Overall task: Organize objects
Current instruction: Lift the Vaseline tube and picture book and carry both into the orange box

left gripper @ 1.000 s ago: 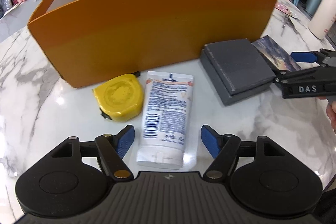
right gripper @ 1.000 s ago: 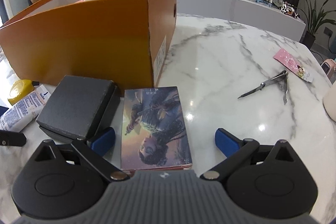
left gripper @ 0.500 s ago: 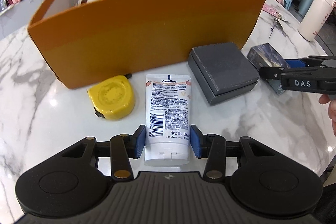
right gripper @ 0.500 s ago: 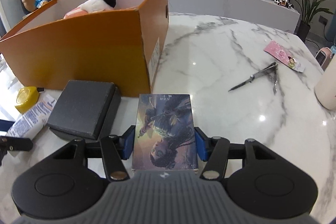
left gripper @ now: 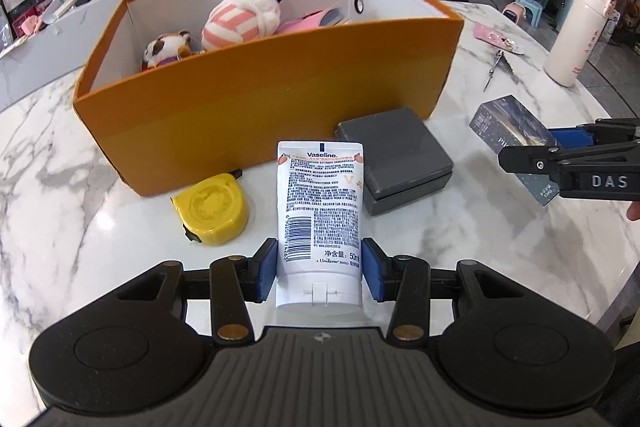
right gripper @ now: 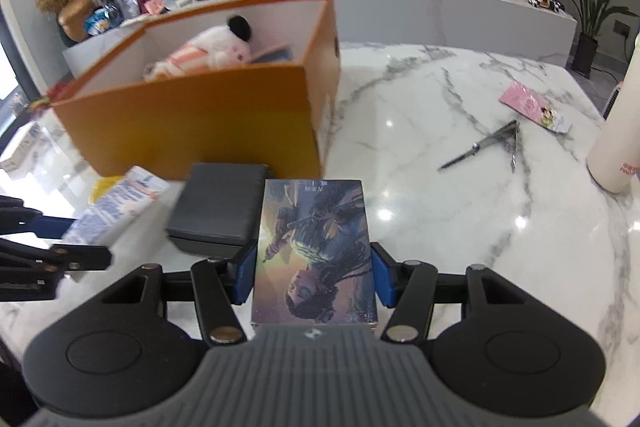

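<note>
Sitting on white marble table (left gripper: 60, 155): open orange cardboard box (left gripper: 256, 107) holding plush toys. Lying beside it: grey flat case (left gripper: 394, 155), yellow tape measure (left gripper: 212, 207). Clamping illustrated card box (right gripper: 314, 247), raised: right gripper (right gripper: 314, 277). Squeezing white Vaseline tube (left gripper: 320, 211), raised: left gripper (left gripper: 319, 269).

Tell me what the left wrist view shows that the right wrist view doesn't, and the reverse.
Left only: the left gripper shut on the tube, and the small toy in the box. Right only: the right gripper shut on the card box's illustrated face. Both: box, grey case, striped toy, scissors, bottle.
</note>
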Demonstrator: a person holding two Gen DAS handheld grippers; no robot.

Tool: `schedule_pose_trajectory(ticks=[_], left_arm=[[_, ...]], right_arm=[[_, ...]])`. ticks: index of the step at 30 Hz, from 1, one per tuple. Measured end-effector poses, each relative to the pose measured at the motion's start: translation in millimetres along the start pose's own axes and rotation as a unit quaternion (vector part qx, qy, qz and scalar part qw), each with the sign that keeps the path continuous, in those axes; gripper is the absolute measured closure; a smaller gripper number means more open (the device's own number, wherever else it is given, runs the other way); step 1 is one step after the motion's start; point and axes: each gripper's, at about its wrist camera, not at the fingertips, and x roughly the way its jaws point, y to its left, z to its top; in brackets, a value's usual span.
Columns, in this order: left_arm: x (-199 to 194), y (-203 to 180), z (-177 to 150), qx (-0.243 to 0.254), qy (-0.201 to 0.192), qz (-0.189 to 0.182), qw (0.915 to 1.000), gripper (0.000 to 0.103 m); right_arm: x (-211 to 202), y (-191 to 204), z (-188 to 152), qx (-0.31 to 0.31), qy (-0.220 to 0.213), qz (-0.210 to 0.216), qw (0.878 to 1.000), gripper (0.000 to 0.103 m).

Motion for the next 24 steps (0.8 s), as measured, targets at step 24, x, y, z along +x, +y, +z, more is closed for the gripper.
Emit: schedule_pose_trajectory(ticks=[24], left_arm=[[-56.8,50.9,57.2,-0.092,-0.109,0.001,0.9898,0.052]], right_arm=[[-63.7,47.4,56.8,-0.018,-0.118,0.056,0.991,0.044]])
